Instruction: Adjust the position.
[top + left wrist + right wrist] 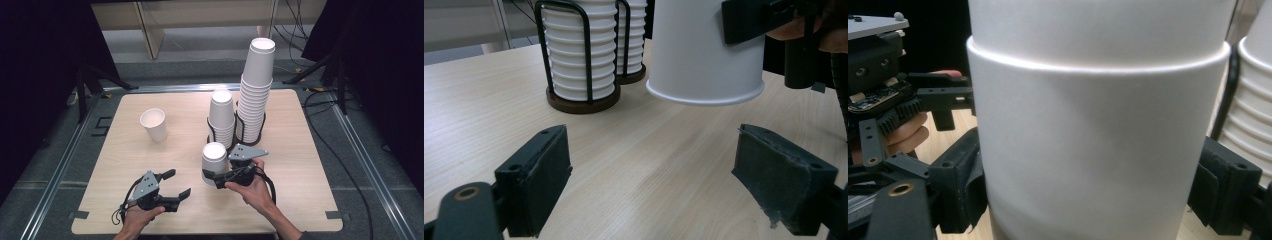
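Level above the table, right tongs [212, 176] clamp an upside-down cup [214, 161]; left tongs [177, 184] gape empty.

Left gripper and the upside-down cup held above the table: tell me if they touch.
Apart. In the left gripper view, the left gripper has open jaws with bare table between them, and the cup hangs beyond them.

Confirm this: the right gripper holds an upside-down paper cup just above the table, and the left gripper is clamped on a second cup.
Not quite. The left gripper holds nothing: the left gripper view shows its jaws apart with only bare table between them. The rest stands: the right gripper holds the upside-down paper cup just above the table, as the left gripper view shows.
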Motion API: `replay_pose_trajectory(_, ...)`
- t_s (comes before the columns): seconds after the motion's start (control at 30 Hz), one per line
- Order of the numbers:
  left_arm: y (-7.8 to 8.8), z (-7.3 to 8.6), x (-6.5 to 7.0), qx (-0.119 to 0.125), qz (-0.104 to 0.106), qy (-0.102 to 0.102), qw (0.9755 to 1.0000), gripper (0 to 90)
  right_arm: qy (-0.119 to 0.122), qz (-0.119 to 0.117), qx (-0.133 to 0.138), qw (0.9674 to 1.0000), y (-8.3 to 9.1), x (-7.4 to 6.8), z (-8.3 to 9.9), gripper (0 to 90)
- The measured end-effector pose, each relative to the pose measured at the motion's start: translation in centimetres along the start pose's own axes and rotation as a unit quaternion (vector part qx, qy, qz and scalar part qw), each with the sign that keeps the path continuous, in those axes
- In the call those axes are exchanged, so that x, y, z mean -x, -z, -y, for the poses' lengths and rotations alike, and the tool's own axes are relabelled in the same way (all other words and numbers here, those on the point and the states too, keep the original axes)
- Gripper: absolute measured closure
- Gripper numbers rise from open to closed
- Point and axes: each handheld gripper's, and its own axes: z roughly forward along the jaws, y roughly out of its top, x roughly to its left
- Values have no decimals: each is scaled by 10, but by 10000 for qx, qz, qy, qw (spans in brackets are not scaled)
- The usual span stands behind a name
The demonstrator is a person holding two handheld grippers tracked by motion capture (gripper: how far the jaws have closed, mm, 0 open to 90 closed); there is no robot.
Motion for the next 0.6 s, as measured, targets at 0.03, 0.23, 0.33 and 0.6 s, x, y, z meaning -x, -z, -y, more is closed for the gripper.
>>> replay_pose_trajectory(0.03, -1, 0, 1, 35, 24, -12, 10000, 145, 0, 0, 0, 10000, 0, 0, 0, 173)
replay_pose_trajectory(0.23, -7, 0, 6, 108, 86, -49, 9999, 144, 63, -70, -7, 10000, -4, -6, 0, 174)
replay_pose_trajectory(0.33, -10, 0, 9, 103, 135, -75, 9998, 144, 103, -69, -32, 9999, -7, -8, 1, 174)
replay_pose_trajectory(0.6, -13, -1, 12, 113, 148, -37, 9998, 144, 113, -149, -61, 9998, -15, -12, 1, 174)
